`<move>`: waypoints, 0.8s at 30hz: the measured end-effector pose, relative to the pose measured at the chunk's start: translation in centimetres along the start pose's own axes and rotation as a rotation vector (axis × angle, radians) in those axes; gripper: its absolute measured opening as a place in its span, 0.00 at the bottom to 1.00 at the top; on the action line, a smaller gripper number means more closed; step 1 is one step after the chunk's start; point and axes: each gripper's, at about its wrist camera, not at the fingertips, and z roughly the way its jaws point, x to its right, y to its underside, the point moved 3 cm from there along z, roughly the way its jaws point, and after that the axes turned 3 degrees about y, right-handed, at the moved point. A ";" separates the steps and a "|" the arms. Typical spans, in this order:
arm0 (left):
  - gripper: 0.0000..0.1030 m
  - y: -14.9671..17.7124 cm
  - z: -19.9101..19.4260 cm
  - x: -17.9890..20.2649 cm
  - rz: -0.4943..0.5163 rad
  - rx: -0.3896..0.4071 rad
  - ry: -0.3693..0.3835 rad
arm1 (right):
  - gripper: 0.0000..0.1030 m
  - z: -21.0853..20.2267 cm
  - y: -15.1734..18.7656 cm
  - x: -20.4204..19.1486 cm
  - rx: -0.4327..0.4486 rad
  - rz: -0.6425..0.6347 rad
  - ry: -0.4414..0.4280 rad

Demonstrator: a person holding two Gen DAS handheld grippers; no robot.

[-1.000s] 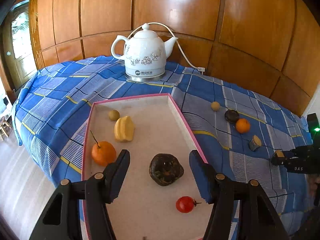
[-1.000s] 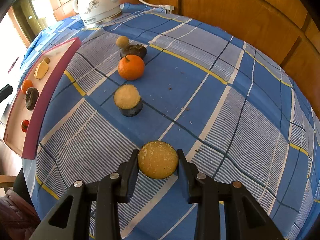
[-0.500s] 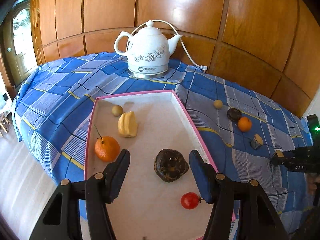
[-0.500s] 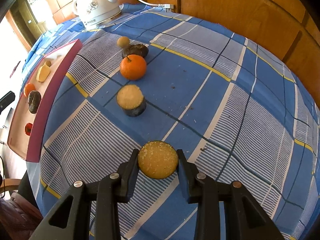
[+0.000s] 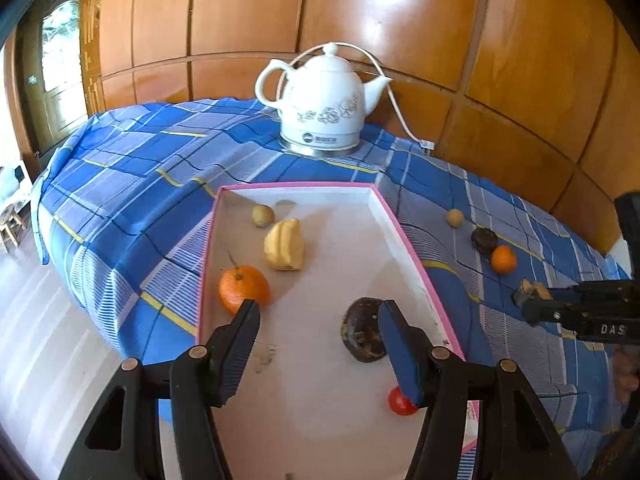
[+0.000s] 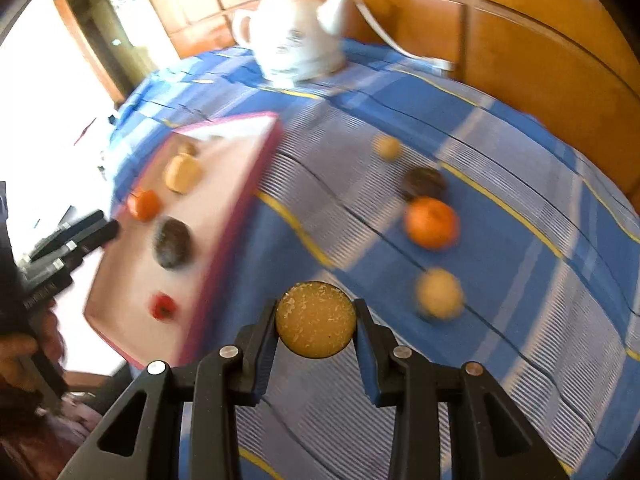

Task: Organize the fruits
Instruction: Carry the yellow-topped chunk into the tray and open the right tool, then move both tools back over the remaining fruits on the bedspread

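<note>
Right gripper [image 6: 316, 322] clamped on a cut fruit half [image 6: 316, 318], yellow grainy face toward the camera, dark rind at the rim; pads squeeze it from both sides so it rides clear of the cloth, probably bound for the pink-rimmed tray [image 6: 240, 196]; frame is blurred, so the hand looks to be mid-carry; left gripper [image 5: 318, 340] hangs over the tray with jaws apart and nothing between them, likely just waiting out of the way; a person's hand [image 6: 24, 350] grips its handle at the left edge of the right-wrist view; already in the tray: small brownish round fruit [image 5: 263, 215], pale yellow lobed fruit [image 5: 284, 245], stemmed orange [image 5: 243, 289], dark wrinkled fruit [image 5: 362, 334] partly behind the right finger, red cherry tomato [image 5: 400, 403]; not yet sorted, out on the cloth: small tan fruit [image 6: 387, 147], dark fruit [image 6: 424, 183] touching a second orange [image 6: 431, 222], and another cut half [image 6: 439, 294] near the held one; so roughly half done by my guess; surface is a table under a blue checked tablecloth [image 5: 132, 184] with yellow lines, draped over the edge; white ceramic electric kettle [image 5: 324, 106] at the back, cord [image 5: 400, 114] running to the glossy wood-panel wall [image 5: 440, 20]; door with glass [image 5: 60, 64] at far left, bright light.
</note>
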 end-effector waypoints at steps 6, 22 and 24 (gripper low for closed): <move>0.60 0.3 0.0 -1.4 -0.026 -0.002 -0.014 | 0.35 2.5 -4.4 -4.7 0.026 -0.002 -0.083; 0.60 1.0 0.2 -1.8 -0.031 -0.011 -0.004 | 0.35 7.6 -8.4 -7.9 0.010 0.031 -0.042; 0.60 1.0 0.2 -1.7 -0.029 -0.008 -0.002 | 0.35 6.9 -8.2 -7.7 0.024 0.030 -0.039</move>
